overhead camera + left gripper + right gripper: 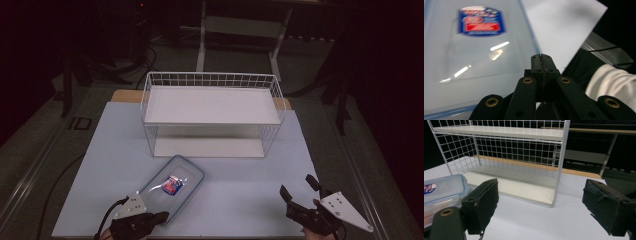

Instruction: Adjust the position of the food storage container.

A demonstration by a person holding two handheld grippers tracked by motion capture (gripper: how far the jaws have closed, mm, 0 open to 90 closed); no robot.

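A: Starting at your left, what are you doing with the left gripper [159,218]?

B: You are keeping its two black jaws pressed flat together with nothing between them, right at the near corner of the clear rectangular plastic container with the blue-rimmed lid [172,187]. In the left gripper view the closed tips are sitting just beside the lid's blue edge [529,37]; whether they are touching it I cannot tell.

A: And where is that container lying?

B: It is lying flat on the pale blue-grey table sheet [240,200], slanted, just in front of the white wire two-tier shelf rack [212,112], near the rack's left half. A red and blue label [172,185] is showing on its lid.

A: Moving right?

B: You are holding the right gripper [299,191] to the right of the container, well apart from it, with its jaws standing wide and empty. In the right gripper view its jaws are pointing towards the rack's lower shelf [521,186], with the container [442,188] showing at the left.
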